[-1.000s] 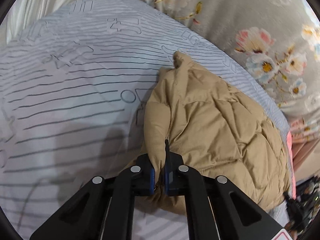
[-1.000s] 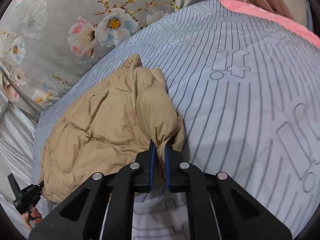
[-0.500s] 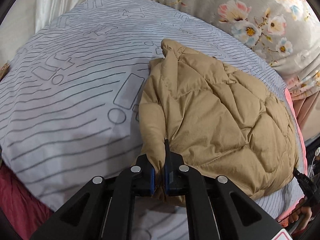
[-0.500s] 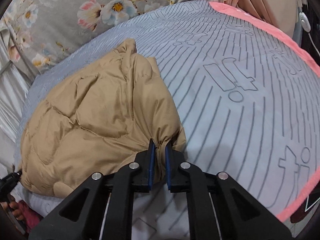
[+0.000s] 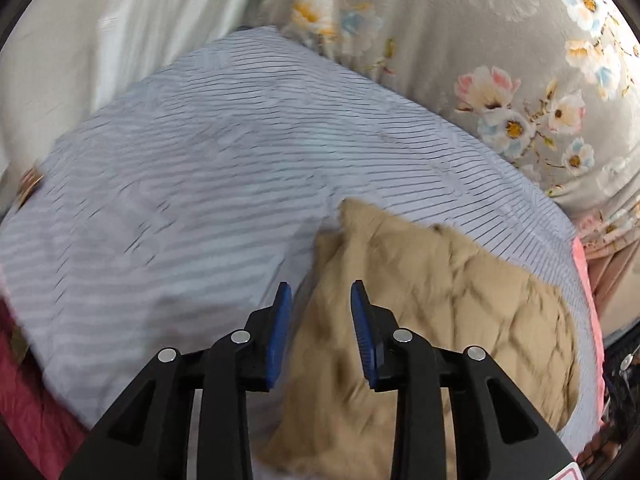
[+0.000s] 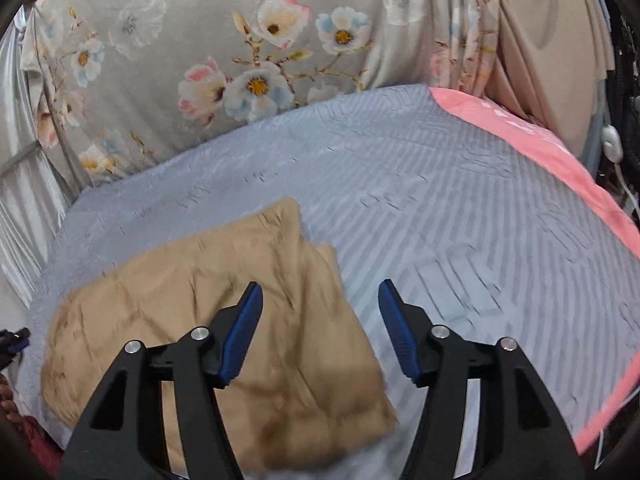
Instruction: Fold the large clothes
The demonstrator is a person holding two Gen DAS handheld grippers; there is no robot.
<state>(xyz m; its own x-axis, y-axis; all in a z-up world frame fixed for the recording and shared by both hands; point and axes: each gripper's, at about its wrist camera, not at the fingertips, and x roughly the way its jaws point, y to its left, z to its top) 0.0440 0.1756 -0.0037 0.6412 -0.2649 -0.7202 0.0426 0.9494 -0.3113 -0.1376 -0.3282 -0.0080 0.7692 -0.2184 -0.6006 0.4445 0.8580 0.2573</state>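
A tan quilted puffer jacket lies folded in a bundle on the striped grey-blue bed sheet. In the right wrist view the same jacket fills the lower left. My left gripper hangs above the jacket's left edge, its jaws opening, nothing pinched between the blue pads. My right gripper hovers over the jacket's right edge, jaws opening wide, with no cloth between them. Both views are blurred by motion.
A grey floral curtain hangs behind the bed. The sheet has a pink border along its right side. A dark red cloth shows at the bed's near left edge. White fabric hangs at the far left.
Both grippers let go of the jacket's edge, which they pinched before, and lifted back from it. The jacket now rests on the sheet.
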